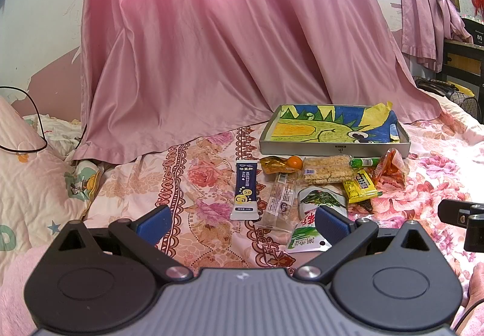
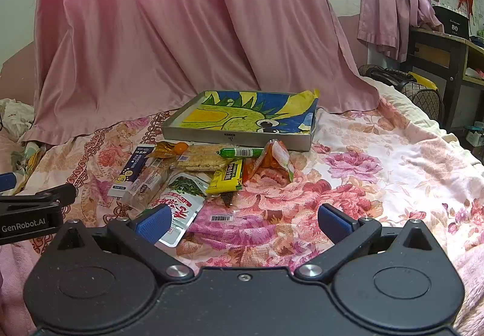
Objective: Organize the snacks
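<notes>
At lower centre the left gripper (image 1: 242,225) gapes over the bed (image 1: 211,178), snacks (image 1: 317,184) and tray (image 1: 334,146) right of centre beyond.

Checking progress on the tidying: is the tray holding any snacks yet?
No. The tray holds only a coloured drawing; the snacks all lie on the bedspread in front of it.

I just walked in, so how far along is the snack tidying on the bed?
Nothing looks done: the box holds only a drawing. Nothing is in hand; the left hand-held gripper and right hand-held gripper are open and empty. The snacks, including the blue stick pack and green sausage, lie on the bedspread.
</notes>
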### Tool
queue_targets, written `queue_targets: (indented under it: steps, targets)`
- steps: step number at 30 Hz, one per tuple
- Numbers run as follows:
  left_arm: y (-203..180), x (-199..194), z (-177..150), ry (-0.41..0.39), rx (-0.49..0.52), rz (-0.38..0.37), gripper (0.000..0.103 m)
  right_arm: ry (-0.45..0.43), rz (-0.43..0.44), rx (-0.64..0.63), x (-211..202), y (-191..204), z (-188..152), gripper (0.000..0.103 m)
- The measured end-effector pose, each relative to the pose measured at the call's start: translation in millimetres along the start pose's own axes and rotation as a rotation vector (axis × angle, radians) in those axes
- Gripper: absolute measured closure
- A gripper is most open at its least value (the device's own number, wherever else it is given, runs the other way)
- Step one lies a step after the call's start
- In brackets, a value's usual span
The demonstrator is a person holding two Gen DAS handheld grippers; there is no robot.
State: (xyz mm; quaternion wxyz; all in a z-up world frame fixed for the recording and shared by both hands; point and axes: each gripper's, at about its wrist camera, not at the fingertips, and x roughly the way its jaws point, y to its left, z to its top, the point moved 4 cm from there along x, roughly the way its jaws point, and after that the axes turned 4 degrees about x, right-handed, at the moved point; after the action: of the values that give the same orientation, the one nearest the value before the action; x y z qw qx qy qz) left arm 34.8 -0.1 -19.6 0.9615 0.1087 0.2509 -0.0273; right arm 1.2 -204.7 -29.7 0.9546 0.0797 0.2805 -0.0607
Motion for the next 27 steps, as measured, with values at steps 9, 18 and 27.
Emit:
queue_targets:
  steps: [9,18,27]
  targets:
    - [0.0,-0.1,0.0,0.0,-0.001,-0.004,0.0,0.001,0.001,0.0,0.1,0.2,-0.2,0.001]
    - [-2.6,-1.1,-0.7,0.0,-0.002,-0.006,0.0,0.001,-0.001,0.001,0.2,0.0,-0.2,0.001]
    - [-0.5,-0.1,0.7,0.01,-0.019,-0.022,0.0,-0.004,-0.003,0.006,-0.6,1.8,0.3,0.001]
